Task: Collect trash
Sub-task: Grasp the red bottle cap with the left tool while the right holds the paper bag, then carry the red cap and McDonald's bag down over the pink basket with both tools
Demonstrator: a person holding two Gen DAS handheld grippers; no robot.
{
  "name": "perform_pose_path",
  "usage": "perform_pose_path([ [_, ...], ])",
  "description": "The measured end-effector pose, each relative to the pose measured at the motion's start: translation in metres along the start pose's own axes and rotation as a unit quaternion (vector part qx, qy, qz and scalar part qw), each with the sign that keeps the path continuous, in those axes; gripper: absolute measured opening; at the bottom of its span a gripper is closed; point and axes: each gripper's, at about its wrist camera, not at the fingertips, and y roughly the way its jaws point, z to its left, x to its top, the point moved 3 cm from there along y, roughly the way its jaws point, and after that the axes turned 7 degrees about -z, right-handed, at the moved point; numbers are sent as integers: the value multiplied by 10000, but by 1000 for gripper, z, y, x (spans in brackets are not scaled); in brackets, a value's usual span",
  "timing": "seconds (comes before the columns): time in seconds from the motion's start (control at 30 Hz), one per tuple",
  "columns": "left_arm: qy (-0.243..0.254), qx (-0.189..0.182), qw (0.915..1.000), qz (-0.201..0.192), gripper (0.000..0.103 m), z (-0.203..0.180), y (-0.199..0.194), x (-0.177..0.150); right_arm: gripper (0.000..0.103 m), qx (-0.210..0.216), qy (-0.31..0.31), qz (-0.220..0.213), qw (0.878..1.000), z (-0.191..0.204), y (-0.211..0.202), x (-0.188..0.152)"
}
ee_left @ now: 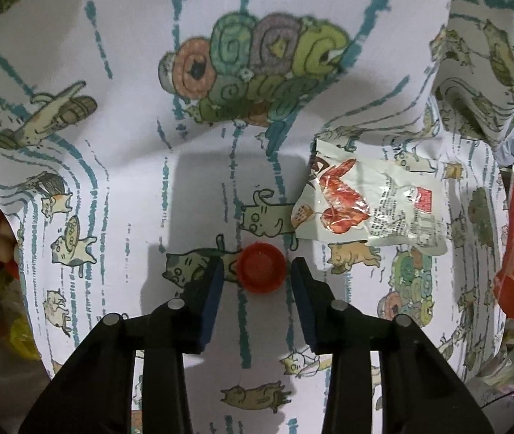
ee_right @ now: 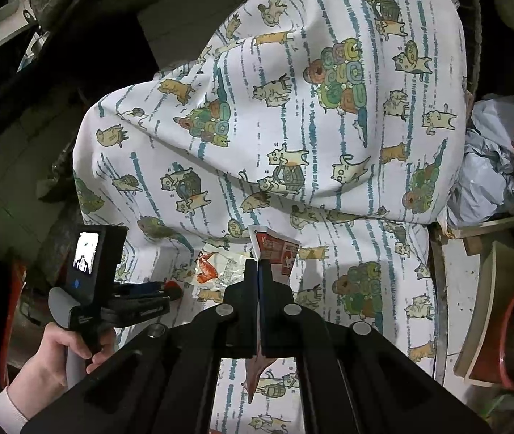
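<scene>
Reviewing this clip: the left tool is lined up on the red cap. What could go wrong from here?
1. The red bottle cap lies on soft cat-print cloth; as the open left tool shuts, its fingers may snag fabric or flick the small round cap away.
2. The right tool pinches a thin red-printed wrapper by one edge; it might slip out.
3. The chicken-wing snack packet lies close by and may get nudged.

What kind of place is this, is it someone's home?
Probably a cluttered room at home. A cat-print sheet covers a soft surface, a red bottle cap and a snack wrapper lie on it, and crumpled bags pile up beside it.
</scene>
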Motion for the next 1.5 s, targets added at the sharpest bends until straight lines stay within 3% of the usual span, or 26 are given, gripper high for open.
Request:
perform_pose_path([
  [0.1, 67, 80, 9999, -51, 28, 0, 1, 0, 1, -26, 10, -2, 10000, -3, -1, 0],
  [0.23, -25, -65, 9999, -154, 28, -1, -12, 1, 1, -56, 28, -22, 10000, -5, -4, 1],
  [0.4, 224, -126, 9975, -653, 28, -10, -55, 6, 1, -53, 79, -69, 9999, -5, -6, 2],
  [0.5, 143, -375, 9963, -765, 28, -7, -77, 7, 1, -35, 81, -68, 9999, -2, -7, 2],
  [0.73, -64, -512, 9918, -1172, 28, 2, -133, -8, 1, 48, 33, -126, 9999, 11, -17, -1],
  [0.93, 30, -424, 9857, -1630, 28, -1, -199, -22, 1, 311, 96, -573, 9978, 35, -55, 9],
  [1.1, -30, -565, 9799, -1912, 28, 8, -255, -39, 1, 761, 30, -822, 9937, 71, -96, 12],
  [1.3, -23, -528, 9711, -2328, 28, 20, -315, -69, 1, 1164, -40, -1066, 9875, 114, -157, -7],
  [1.5, -234, -674, 9690, -2365, 28, 32, -333, -109, 1, 1444, 48, -1184, 9824, 135, -197, -36],
])
